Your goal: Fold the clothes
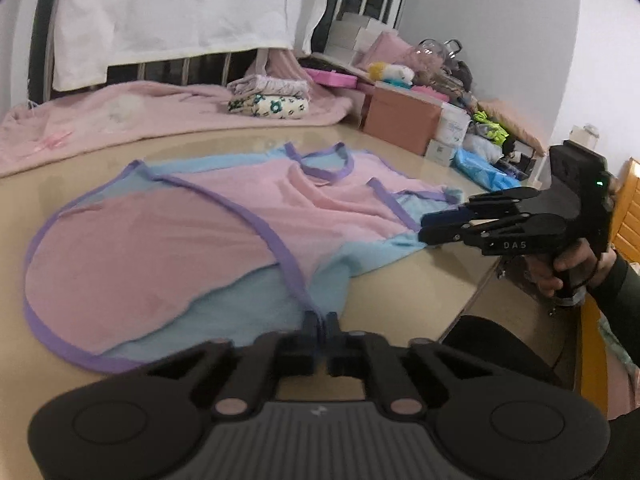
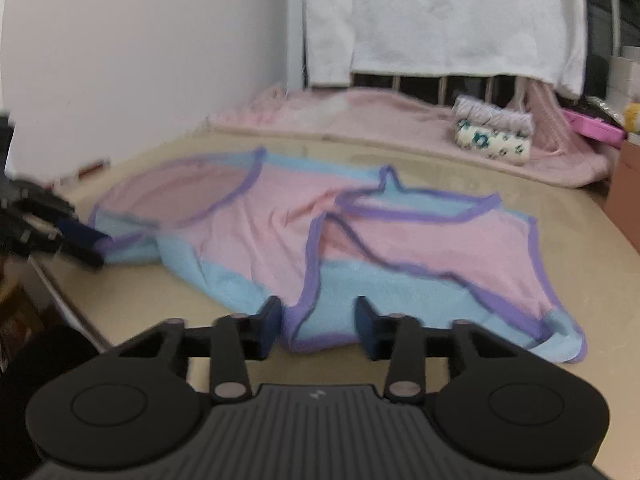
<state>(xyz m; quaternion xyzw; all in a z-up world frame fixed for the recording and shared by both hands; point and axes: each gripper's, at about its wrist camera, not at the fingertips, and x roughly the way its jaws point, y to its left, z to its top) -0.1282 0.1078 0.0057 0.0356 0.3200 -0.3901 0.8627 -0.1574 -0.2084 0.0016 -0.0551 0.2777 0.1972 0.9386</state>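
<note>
On the glossy beige table (image 1: 400, 292) the pink-and-blue garment (image 1: 192, 232) lies spread — soft, light, floppy, we judge. Our left gripper (image 1: 320, 322) pinches its purple trim; our right gripper (image 2: 318, 322) gapes at the near hem — good holds.

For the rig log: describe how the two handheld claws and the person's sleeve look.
Both are matte black plastic with linkage arms, silver pivot pins and dark blue pads. The left claw has a ribbed grey body with two round discs. The right claw has a pistol grip, white "DAS" lettering and a green light. The sleeve is dark.
</note>
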